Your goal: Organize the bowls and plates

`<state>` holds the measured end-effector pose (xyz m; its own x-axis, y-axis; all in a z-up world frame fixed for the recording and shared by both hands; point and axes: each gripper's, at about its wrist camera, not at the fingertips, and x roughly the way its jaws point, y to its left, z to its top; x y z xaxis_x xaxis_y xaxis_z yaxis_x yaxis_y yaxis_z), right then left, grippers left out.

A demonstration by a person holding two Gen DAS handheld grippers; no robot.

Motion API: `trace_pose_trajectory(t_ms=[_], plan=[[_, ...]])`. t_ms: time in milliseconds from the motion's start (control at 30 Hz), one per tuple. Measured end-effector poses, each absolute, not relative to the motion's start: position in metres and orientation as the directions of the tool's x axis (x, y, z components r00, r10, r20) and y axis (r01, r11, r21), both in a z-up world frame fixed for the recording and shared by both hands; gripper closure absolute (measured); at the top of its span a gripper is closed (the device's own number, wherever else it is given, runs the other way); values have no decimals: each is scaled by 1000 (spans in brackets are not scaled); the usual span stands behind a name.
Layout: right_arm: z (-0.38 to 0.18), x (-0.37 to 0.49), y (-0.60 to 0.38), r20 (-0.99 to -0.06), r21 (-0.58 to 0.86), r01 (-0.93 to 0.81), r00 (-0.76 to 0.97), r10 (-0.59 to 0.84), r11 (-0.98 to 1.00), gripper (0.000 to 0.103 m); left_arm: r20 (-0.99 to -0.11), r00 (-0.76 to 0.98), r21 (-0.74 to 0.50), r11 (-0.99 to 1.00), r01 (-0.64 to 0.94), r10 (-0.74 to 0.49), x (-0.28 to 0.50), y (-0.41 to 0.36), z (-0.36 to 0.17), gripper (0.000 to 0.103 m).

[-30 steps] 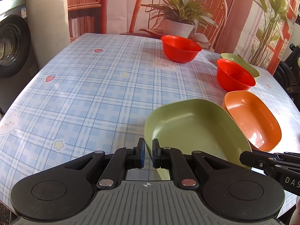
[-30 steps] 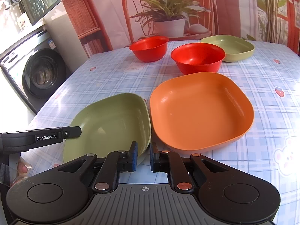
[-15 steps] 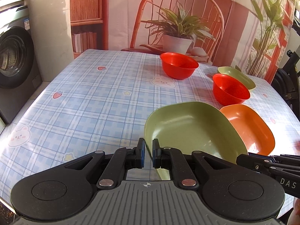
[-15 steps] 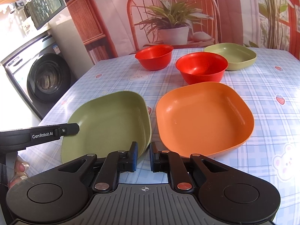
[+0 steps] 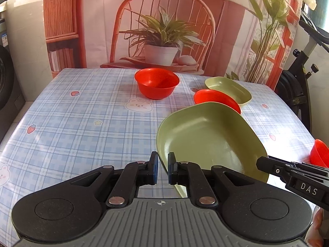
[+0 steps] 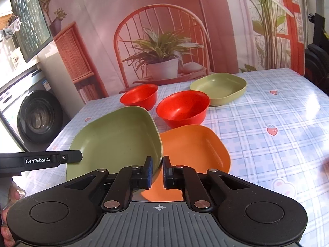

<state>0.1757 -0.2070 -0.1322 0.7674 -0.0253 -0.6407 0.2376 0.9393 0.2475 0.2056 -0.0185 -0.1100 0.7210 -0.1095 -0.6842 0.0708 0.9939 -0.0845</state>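
Two grippers share one load. Left gripper (image 5: 162,168) pinches the near-left rim of the large green plate (image 5: 207,138); right gripper (image 6: 157,169) pinches the same plate (image 6: 117,140) at its near-right rim. Both jaws are nearly closed on the rim. Plate is lifted and tilted, its far edge overlapping the orange plate (image 6: 197,146), which lies flat on the checked tablecloth (image 6: 267,113) just right of and partly beneath it. Beyond the orange plate, close to it: a red bowl (image 6: 182,111), upright. Further back and left, a second red bowl (image 6: 139,96), near the first but not touching. Far right of these, a smaller green dish (image 6: 219,87) close beside the nearer bowl; contact unclear. Behind the table: a printed backdrop (image 6: 164,41).
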Motion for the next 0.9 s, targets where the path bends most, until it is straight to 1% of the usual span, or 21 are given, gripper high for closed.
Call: trace_pose_trajectory(t_ms=[200, 433, 767, 900], plan=[[-136, 165, -241, -631, 266, 306, 772, -75, 914, 95, -713, 686, -70, 988, 139, -147, 224, -52, -119, 92], [-151, 158, -268, -645, 278, 371, 756, -114, 886, 95, -753, 641, -41, 984, 174, -145, 250, -76, -136, 92], [-163, 165, -279, -669, 291, 386, 736, -103, 875, 95, -792, 601, 5, 985, 175, -103, 266, -87, -151, 92], [-163, 166, -279, -672, 295, 377, 735, -90, 878, 94, -802, 590, 3, 986, 167, -97, 270, -86, -154, 92]])
